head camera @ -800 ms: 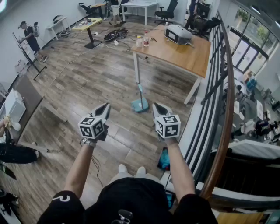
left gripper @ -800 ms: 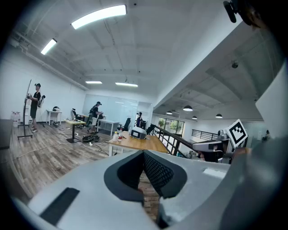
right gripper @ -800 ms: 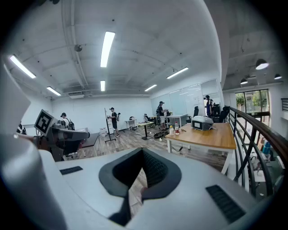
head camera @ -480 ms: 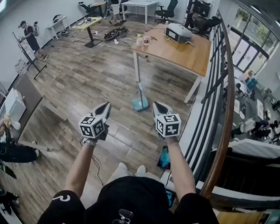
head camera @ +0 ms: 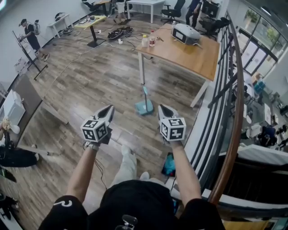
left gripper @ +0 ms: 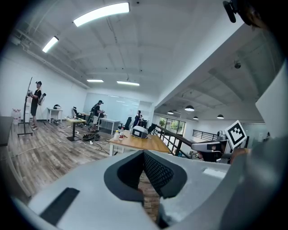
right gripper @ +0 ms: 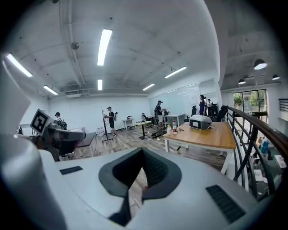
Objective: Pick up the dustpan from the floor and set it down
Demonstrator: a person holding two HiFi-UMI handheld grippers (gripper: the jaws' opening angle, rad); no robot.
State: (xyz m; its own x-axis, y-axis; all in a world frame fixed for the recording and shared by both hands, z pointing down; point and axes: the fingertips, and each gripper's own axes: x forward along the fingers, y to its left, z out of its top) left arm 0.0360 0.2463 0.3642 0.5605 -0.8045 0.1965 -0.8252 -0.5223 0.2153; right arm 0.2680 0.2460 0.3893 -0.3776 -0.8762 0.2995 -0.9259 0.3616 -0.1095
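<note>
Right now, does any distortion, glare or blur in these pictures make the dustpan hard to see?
Head view: even light and sharp; the wide lens bends the handrail into a curve, and the dustpan is small but clear. Left gripper view: strong fisheye, dark corners, a glaring ceiling light; I cannot find the dustpan there. Right gripper view: the same fisheye, a bright light strip; no dustpan visible either.

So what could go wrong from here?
1. The dustpan stands close to the table leg; reaching for its upright handle could bump the leg or tip the pan.
2. The left gripper and right gripper are both shut, and might knock the handle unless opened first.
3. A blue object by the feet: possible trip.
</note>
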